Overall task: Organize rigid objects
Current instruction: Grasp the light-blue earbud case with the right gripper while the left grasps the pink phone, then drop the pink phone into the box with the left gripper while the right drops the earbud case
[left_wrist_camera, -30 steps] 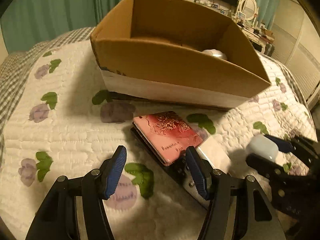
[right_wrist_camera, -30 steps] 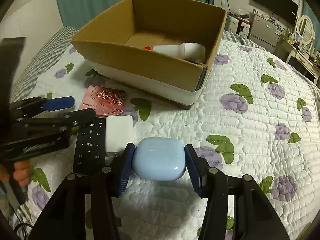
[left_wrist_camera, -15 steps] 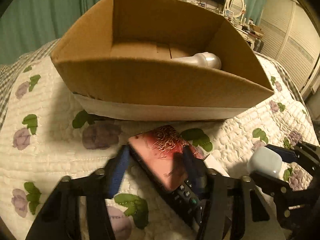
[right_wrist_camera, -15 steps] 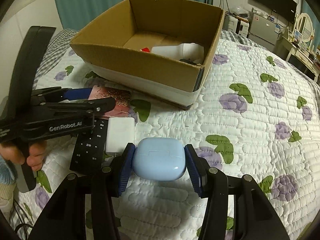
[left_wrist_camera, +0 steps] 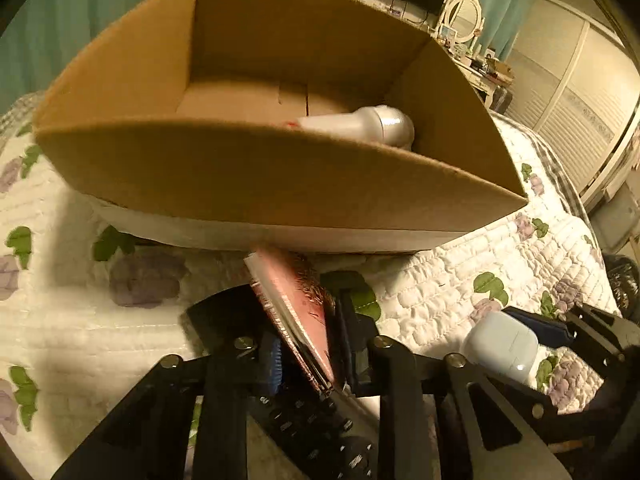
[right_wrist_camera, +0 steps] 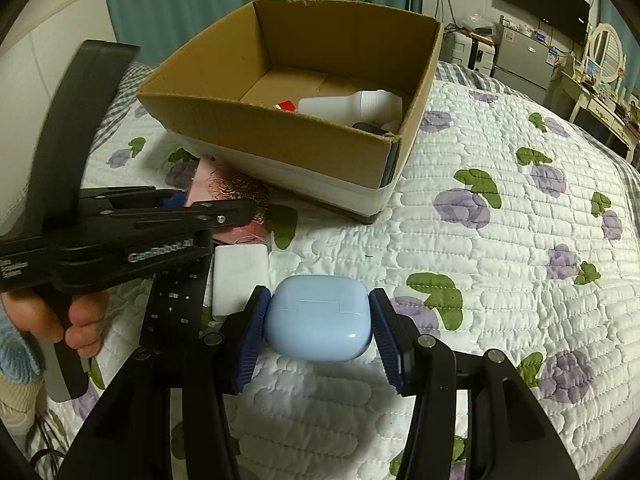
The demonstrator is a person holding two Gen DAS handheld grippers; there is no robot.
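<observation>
Earbud case (right_wrist_camera: 318, 317) between right jaws; pink booklet (left_wrist_camera: 298, 307) between "GenRobot.AI" left jaws.

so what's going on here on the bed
A person is tidying loose items into the cardboard box on the quilt. The left hand-held gripper is shut on the pink notebook, tilted up on its edge just in front of the box. The right hand-held gripper is shut on the blue earbud case. A black remote and a white block lie on the quilt; a white bottle is in the box.
</observation>
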